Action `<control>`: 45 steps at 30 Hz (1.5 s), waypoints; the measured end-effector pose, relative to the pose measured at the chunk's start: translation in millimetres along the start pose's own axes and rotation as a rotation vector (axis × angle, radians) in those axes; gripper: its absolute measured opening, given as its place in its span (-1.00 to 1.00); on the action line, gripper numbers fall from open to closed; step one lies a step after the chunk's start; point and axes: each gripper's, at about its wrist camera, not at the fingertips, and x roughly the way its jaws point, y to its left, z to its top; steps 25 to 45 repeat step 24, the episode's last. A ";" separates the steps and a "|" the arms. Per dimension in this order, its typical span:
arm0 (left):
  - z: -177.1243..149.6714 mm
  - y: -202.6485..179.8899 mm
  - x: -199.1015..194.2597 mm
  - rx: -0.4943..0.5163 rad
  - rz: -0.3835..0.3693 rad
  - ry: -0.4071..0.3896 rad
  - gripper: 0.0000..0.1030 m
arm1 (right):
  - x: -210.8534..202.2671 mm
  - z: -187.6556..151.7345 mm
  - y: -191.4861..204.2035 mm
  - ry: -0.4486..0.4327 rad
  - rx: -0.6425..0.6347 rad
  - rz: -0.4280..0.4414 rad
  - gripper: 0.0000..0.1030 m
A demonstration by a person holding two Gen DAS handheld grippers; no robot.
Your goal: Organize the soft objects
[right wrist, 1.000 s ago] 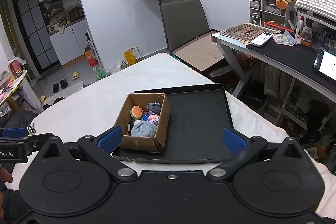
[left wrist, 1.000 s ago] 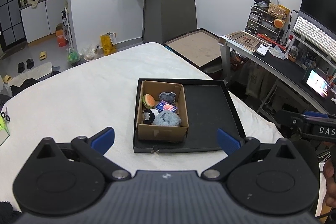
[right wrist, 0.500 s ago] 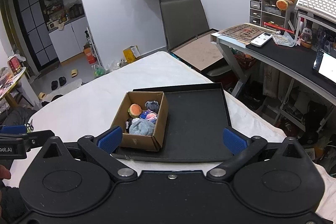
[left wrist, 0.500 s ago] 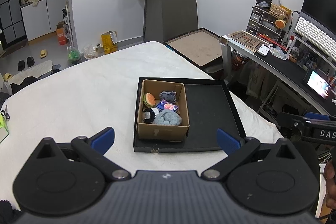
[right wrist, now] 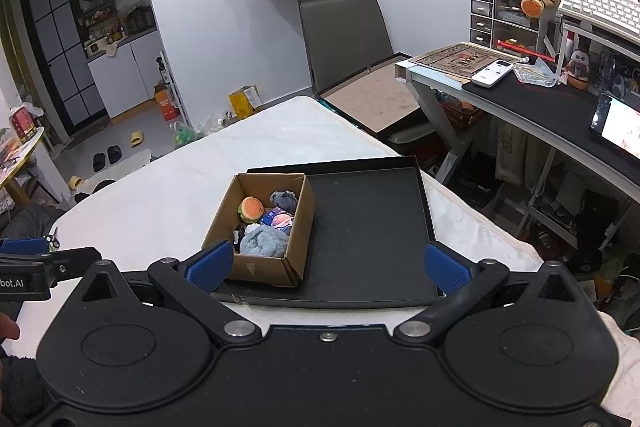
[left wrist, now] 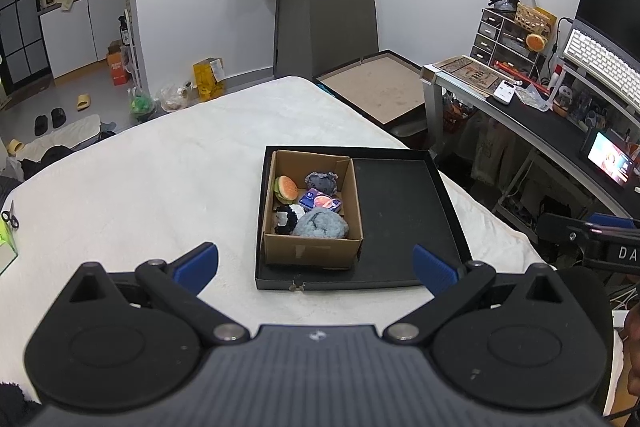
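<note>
Both hand-held grippers, left point(left wrist: 316, 263) and right point(right wrist: 326, 265), gape wide, empty, before the cardboard box point(left wrist: 312, 251).

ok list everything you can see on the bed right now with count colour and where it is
tray: one, black, on the white bed cover
cardboard box: one, brown, left half of tray
burger plush: one, orange and green, box far left
grey plush: one, box far right
blue fluffy plush: one, box near right
black and white plush: one, box near left
purple packet: one, box middle
left claw: open, empty
right claw: open, empty
</note>
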 end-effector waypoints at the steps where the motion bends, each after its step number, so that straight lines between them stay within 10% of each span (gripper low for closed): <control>1: -0.2 -0.1 0.4 0.001 0.001 0.000 0.99 | 0.0 0.0 0.0 0.000 0.001 0.000 1.00; 45: 1.5 -7.1 19.0 0.026 -0.018 0.038 0.99 | 8.2 -2.1 -10.1 0.027 0.010 -0.011 1.00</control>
